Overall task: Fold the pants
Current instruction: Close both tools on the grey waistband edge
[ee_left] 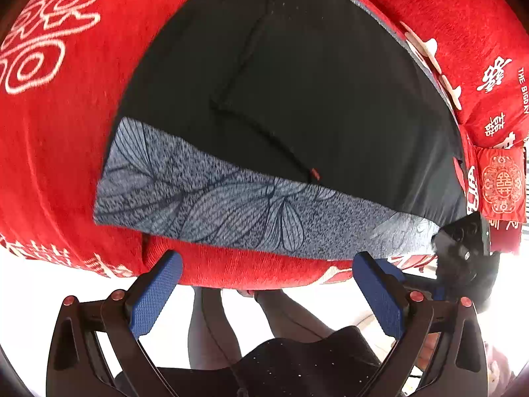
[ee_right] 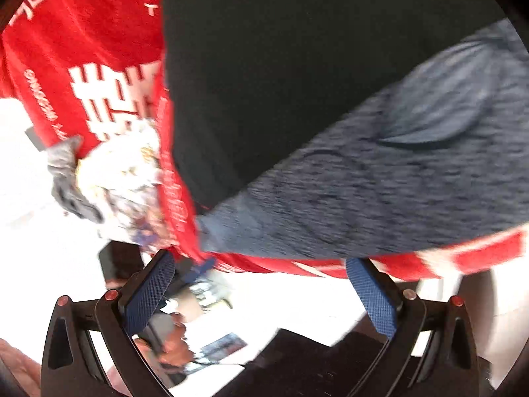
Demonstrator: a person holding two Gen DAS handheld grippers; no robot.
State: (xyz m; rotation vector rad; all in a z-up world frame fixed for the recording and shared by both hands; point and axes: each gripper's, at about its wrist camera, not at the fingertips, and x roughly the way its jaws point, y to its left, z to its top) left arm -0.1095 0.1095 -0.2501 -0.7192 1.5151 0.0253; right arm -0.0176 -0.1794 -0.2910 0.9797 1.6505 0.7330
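Observation:
Black pants (ee_left: 314, 92) lie flat on a red printed cloth (ee_left: 56, 152), their grey leaf-patterned waistband (ee_left: 231, 211) along the near edge. My left gripper (ee_left: 267, 284) is open just short of the waistband's middle, its blue pads empty. At the waistband's right end a black tool (ee_left: 463, 248), probably my right gripper, sits against the fabric. The right wrist view is blurred: the black pants (ee_right: 297, 66) and grey waistband (ee_right: 380, 192) fill it, with my right gripper (ee_right: 261, 284) open below the waistband's corner and nothing between the pads.
The red cloth (ee_right: 82, 49) ends just under the waistband, with bright floor beyond. A crumpled pale rag pile (ee_right: 115, 182) and a dark flat object (ee_right: 119, 261) lie at the left. A red packet (ee_left: 502, 185) rests at the right. A person's legs (ee_left: 215, 324) show below.

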